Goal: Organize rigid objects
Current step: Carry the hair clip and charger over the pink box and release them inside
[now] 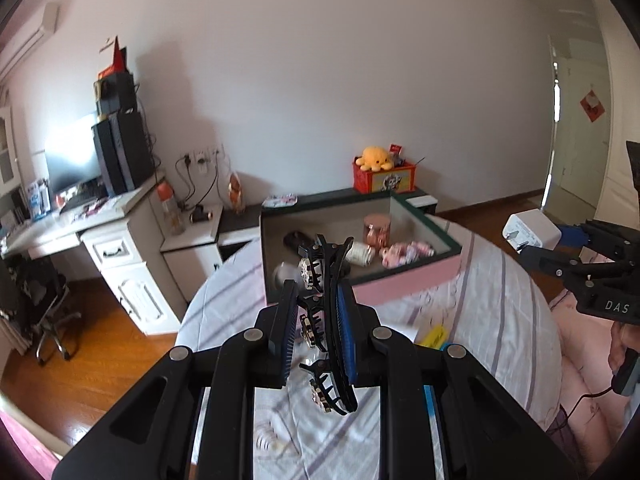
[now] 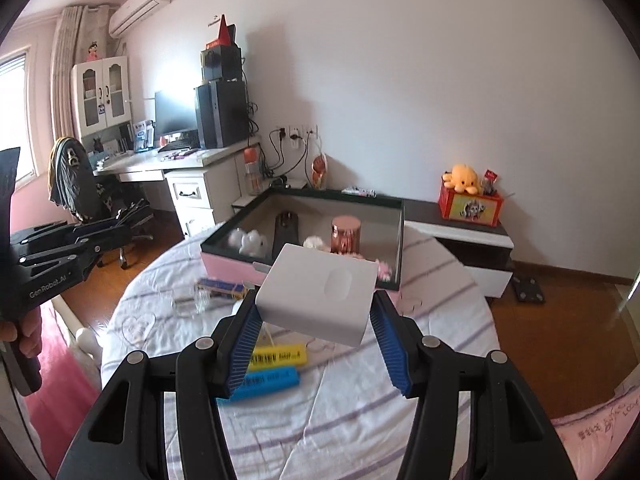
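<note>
My left gripper [image 1: 318,300] is shut on a black hair claw clip [image 1: 328,320] with jewelled trim, held above the bed in front of the pink box [image 1: 404,280]. My right gripper [image 2: 316,308] is shut on a white charger block [image 2: 320,296], also seen in the left wrist view [image 1: 532,230], held above the bed before the same box [image 2: 228,262]. The box holds a rose-gold tin [image 2: 346,234], a dark object [image 2: 286,226], white fluffy items [image 2: 250,242] and pink items [image 1: 406,252].
On the striped bedsheet [image 2: 360,420] lie a yellow item [image 2: 280,356], a blue item [image 2: 268,382], a dark blue and gold box [image 2: 220,288] and a clear object [image 2: 190,300]. A desk [image 2: 180,164], chair [image 2: 80,184] and low cabinet [image 2: 460,236] stand beyond.
</note>
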`<state>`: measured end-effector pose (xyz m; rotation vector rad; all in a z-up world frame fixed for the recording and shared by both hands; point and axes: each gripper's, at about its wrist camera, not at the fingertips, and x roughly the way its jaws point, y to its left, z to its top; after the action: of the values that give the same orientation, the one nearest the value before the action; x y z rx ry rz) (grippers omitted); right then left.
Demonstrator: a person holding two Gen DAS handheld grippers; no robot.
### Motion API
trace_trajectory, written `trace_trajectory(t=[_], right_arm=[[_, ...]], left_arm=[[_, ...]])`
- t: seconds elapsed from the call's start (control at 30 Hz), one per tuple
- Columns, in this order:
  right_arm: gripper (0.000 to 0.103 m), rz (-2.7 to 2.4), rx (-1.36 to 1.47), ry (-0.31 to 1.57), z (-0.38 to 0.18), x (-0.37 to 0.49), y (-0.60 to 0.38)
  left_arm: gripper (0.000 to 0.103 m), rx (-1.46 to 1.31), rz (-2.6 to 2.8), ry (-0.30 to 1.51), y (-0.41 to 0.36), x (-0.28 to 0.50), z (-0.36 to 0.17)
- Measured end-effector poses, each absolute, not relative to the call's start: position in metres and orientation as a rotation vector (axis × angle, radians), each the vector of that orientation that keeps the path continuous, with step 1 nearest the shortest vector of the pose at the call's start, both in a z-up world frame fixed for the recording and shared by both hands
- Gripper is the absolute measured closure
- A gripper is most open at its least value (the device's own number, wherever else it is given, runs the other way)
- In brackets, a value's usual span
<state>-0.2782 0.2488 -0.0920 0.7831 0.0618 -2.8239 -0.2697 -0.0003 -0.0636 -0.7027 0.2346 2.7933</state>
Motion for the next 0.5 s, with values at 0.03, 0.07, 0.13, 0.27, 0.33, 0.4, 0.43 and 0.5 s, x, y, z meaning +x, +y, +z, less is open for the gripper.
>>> trace_trajectory(t=[0.03, 0.07, 0.13, 0.27, 0.33, 0.4, 0.43, 0.5], right_arm=[[0.046, -2.822, 0.78, 0.067, -0.09, -0.281, 0.249], [0.046, -2.82, 0.777, 0.072, -0.088, -0.283, 0.249], [0.046, -2.818, 0.774, 0.087, -0.085, -0.292, 0.249], [0.046, -2.812, 0.772, 0.103, -0.079, -0.315, 0.251], [0.046, -2.794, 0.768, 0.098, -0.078, -0.33, 0.253], [0.046, -2.789, 0.779, 0.108, -0.078, -0.347, 0.255], [0.046, -2.795, 0.785, 0.119, -0.078, -0.358, 0.256], [0.046, -2.786, 0.804, 0.125, -0.078, -0.383, 0.259]], left_arm=[[0.084, -0.697, 2.79, 0.239, 0.002, -0.273, -0.061], [0.084, -0.694, 2.783, 0.244, 0.005, -0.277, -0.059], [0.084, -0.695, 2.76, 0.244, 0.011, -0.29, -0.056], [0.084, -0.709, 2.728, 0.254, 0.022, -0.32, -0.051], [0.084, -0.718, 2.712, 0.274, 0.031, -0.337, -0.05], [0.084, -0.731, 2.691, 0.292, 0.04, -0.356, -0.051], [0.084, -0.742, 2.68, 0.298, 0.045, -0.369, -0.051], [0.084, -0.759, 2.671, 0.315, 0.053, -0.39, -0.052]])
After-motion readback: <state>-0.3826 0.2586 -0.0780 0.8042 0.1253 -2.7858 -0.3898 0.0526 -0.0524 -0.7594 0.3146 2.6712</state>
